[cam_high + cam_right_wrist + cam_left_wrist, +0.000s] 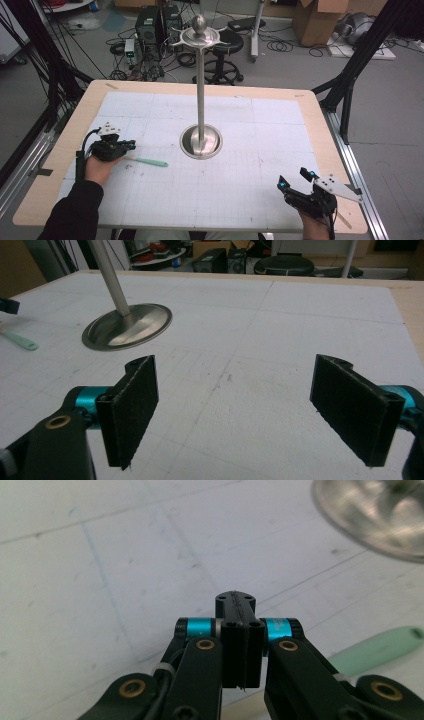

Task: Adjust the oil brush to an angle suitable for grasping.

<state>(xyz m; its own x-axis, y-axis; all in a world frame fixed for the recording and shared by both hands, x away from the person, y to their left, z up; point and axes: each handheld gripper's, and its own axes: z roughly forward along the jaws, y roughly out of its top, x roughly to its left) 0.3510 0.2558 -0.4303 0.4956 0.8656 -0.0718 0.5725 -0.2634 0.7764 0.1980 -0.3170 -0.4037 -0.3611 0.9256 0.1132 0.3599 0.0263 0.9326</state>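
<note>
Okay, step in hand looks like picking up the mint-green utensil (150, 162), which lies flat on the worktop (250, 200) just left of the metal stand's base dish (187, 145), handle end toward the dish.

Left tool (131, 145) sits left of the dish, right above the utensil's far end. In the left gripper view it (235, 600) is clenched, pads pressed together with nothing visible between them. The green handle (380, 647) runs out to the side below the tool, so I judge it not gripped.

Right tool (295, 179) is well to the right of the dish and nearer the person. It is released, with the jaws standing wide apart and only bare mat between them in the right gripper view (235, 365).

To do it well:
- Spread the left tool's jaws first.
- Come down across the handle, not along it.
- The handle is thin and flat on the mat, so the pads need to get low.
- Keep clear of the stand pole (200, 90), which is tall and would likely tip on a knock.

Containers:
- The base dish (135, 330) is shallow and polished, with nothing in it but the pole.
- The hooks at the stand's top (200, 36) carry nothing.
- There are cardboard boxes (320, 20) on the floor far behind the dish; I can't tell what is in them.
</note>
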